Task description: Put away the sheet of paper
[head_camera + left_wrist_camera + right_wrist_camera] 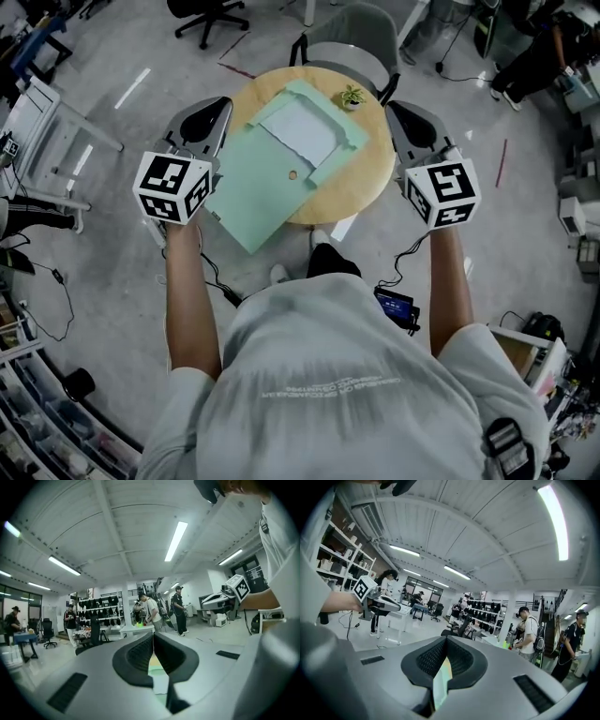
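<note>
The left gripper [221,103] is held at the left edge of the round wooden table [364,178], and the left gripper view shows its two dark ribbed fingers [136,654] pressed together at the tips, with nothing between them. Only a narrow wedge behind the tips is open, and pale green and yellowish colour shows through it. The right gripper [396,107] is held at the table's right edge in the same way. In its own view the black fingers [426,660] meet at the tips and grip nothing, with a pale sliver showing in the slot behind them. Neither gripper touches anything on the table. The white rectangular sheet of paper [302,129] lies flat on the far half of the open light green paper folder [255,192]. The folder lies slantwise across the tabletop, and its near corner hangs over the table's front left edge. The left gripper is just beside the folder's left side, apart from it. A small green potted plant [352,96] stands near the table's far rim, close to the folder's far right corner.
</note>
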Tool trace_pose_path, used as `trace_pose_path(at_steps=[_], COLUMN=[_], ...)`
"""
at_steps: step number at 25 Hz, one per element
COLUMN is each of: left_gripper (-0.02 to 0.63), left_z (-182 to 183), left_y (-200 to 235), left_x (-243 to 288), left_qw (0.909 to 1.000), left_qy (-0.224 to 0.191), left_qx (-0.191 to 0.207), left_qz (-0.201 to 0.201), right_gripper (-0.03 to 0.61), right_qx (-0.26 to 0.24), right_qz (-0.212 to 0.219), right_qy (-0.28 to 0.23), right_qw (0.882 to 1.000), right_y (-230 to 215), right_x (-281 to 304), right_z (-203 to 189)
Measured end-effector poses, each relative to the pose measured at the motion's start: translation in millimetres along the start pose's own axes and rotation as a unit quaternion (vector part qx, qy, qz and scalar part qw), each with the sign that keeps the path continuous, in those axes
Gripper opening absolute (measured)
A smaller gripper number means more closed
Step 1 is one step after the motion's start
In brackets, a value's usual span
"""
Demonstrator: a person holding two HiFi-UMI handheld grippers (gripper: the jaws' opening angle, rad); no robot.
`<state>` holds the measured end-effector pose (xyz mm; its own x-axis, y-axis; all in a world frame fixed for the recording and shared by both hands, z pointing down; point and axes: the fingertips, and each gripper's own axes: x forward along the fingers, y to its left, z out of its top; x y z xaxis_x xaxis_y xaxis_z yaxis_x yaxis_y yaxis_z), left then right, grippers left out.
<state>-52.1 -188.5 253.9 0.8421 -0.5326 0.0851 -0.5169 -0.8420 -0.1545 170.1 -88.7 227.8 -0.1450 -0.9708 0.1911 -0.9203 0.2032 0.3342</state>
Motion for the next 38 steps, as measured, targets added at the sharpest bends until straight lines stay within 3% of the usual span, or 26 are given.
trace_pose_path(at_steps=[6,11,16,22,38], left_gripper=[0.023,0.023,0.023,0.023,0.023], left_z=[61.1,77.9,82.1,79.4,45.7], left_y=[-21.4,-28.9,-23.6,-31.3,-37.0], left_x=[-23.8,-32.0,-35.9,-36.6,-28.7], left_qw=[0.9978,0.9960,0.9957,0.9943,0.9977], left_qy=[-0.041,-0.049,-0.052,-0.042,-0.017], left_qx=[0.038,0.066,0.075,0.093,0.052], left_qz=[-0.035,-0.036,-0.021,-0.031,-0.040], right_gripper=[0.028,0.028,0.028,0.028,0.028], right_qx=[-0.030,-0.041,-0.038,-0.043,-0.044], right_qz=[-0.010,-0.008,-0.019,-0.015,-0.002], right_qy=[-0.039,-0.042,-0.046,-0.045,-0.005], right_qw=[0.999,0.998,0.998,0.998,0.999], right_y=[7.6,8.7,8.9,14.7,22.1], right_x=[-18.2,-21.1,-21.6,-19.9,-17.3], right_z=[47.8,58.7,61.3,62.2,18.2])
